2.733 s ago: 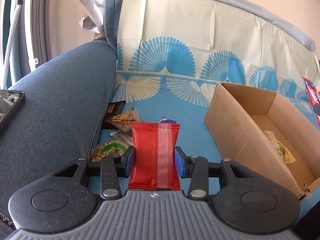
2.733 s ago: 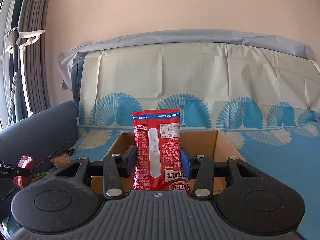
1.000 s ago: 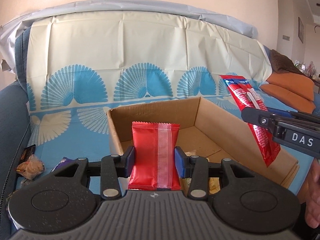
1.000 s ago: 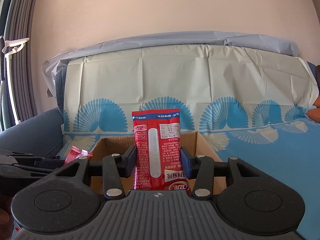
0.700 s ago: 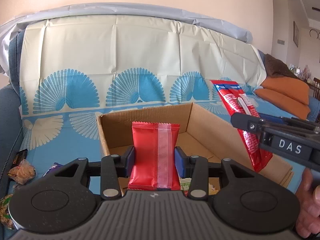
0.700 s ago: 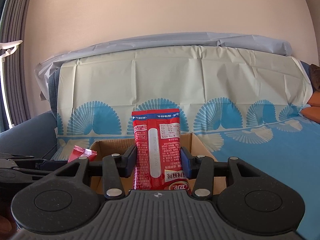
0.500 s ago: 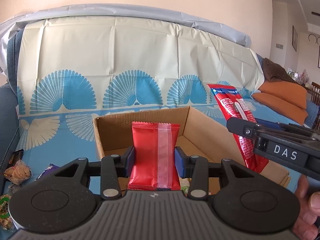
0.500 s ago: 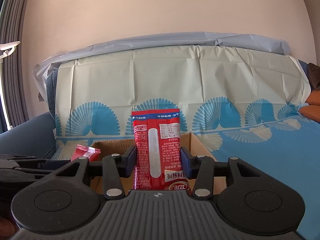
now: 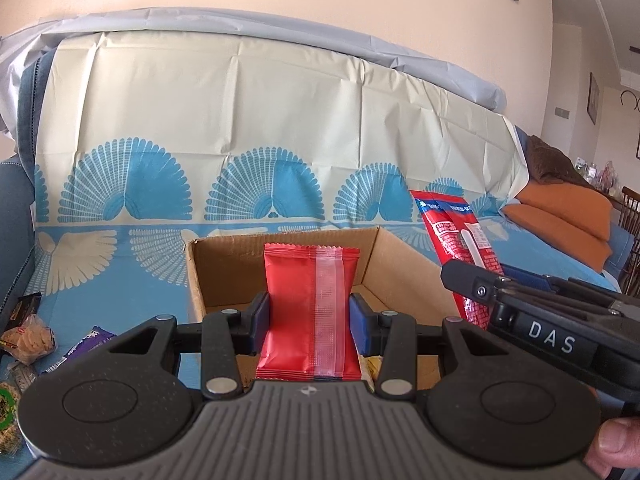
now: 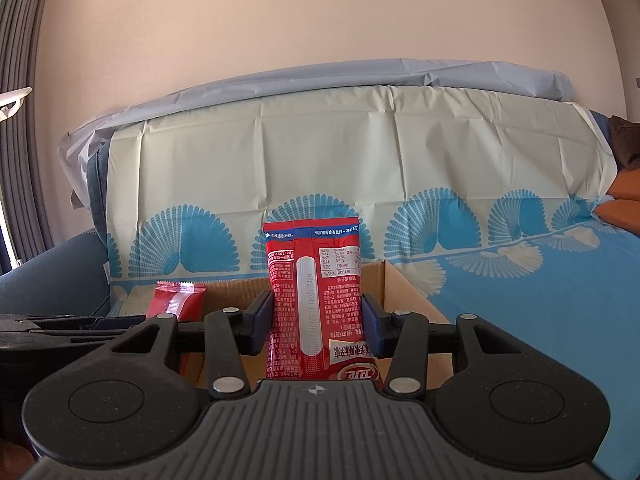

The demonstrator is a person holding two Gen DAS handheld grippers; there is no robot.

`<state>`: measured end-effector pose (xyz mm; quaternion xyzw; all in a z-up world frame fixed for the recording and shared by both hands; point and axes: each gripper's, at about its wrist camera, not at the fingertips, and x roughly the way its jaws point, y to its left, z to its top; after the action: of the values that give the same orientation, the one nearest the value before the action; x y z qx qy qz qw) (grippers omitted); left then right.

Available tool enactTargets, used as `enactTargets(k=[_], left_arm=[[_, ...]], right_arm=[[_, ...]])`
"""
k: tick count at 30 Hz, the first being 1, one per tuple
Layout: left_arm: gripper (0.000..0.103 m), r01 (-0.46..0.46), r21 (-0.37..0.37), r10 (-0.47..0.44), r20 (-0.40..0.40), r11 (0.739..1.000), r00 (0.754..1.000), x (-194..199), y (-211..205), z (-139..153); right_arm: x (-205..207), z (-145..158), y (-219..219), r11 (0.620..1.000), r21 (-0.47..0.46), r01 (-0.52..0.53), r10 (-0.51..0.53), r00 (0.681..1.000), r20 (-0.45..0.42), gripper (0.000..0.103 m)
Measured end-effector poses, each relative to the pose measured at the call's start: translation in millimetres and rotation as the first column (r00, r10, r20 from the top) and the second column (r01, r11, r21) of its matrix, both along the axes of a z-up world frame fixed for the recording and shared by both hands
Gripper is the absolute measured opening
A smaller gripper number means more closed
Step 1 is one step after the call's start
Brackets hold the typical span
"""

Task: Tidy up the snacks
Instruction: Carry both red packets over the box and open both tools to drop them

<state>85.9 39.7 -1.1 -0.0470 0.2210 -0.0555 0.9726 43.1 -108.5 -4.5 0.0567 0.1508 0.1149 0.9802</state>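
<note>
Sofa [image 9: 280, 120], draped in a cream-and-blue fan-print sheet, seat serving as the work surface. Box [image 9: 404, 264], 1 open cardboard carton on the seat, facing both grippers; some wrappers show at its bottom, too hidden to name. Left gripper [image 9: 308, 322], pinching 1 plain red pack [image 9: 308, 308] upright at its waist, held at the near edge of the box. Right gripper [image 10: 316, 330], pinching 1 taller red pouch [image 10: 316, 300] with printed text, upright, also at the near edge of the box; from the left camera it stands to the right, its pouch rising beside the box's right wall. Loose snacks [image 9: 28, 338], several small packets on the seat left of the box, well apart from it, not yet gathered. Step in hand, by judgement: carrying 2 snacks to the box for release. Next move likely calls for bringing each pack forward over the opening, tipping it down, and parting the jaws, 1 gripper at a time so the 2 do not collide. Against 2.7 s ago: the left gripper has swung from the loose snacks by the armrest round to face the box squarely; the right pouch has kept its place, and both grips are unchanged.
</note>
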Motion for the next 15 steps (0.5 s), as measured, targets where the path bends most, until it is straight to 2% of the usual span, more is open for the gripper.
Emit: enactTargets(k=[9, 10, 12, 15], left_arm=[[0.047, -0.002, -0.020, 0.002, 0.005, 1.000, 1.000, -0.1, 1.2, 1.8], [0.050, -0.003, -0.022, 0.003, 0.000, 1.000, 1.000, 0.5, 1.2, 1.6], [0.053, -0.006, -0.033, 0.005, -0.015, 0.999, 1.000, 2.2, 3.2, 0.6], [0.056, -0.011, -0.032, 0.011, -0.005, 0.999, 1.000, 1.2, 4.9, 2.1]], right_arm=[[-0.1, -0.9, 5.6, 1.000, -0.010, -0.005, 0.005, 1.000, 0.000, 0.051], [-0.1, -0.9, 5.9, 1.000, -0.011, -0.004, 0.004, 1.000, -0.001, 0.051], [1.7, -0.4, 6.4, 1.000, -0.013, 0.000, 0.000, 1.000, -0.007, 0.062], [2.8, -0.7, 6.8, 1.000, -0.008, 0.013, -0.013, 1.000, -0.016, 0.067]])
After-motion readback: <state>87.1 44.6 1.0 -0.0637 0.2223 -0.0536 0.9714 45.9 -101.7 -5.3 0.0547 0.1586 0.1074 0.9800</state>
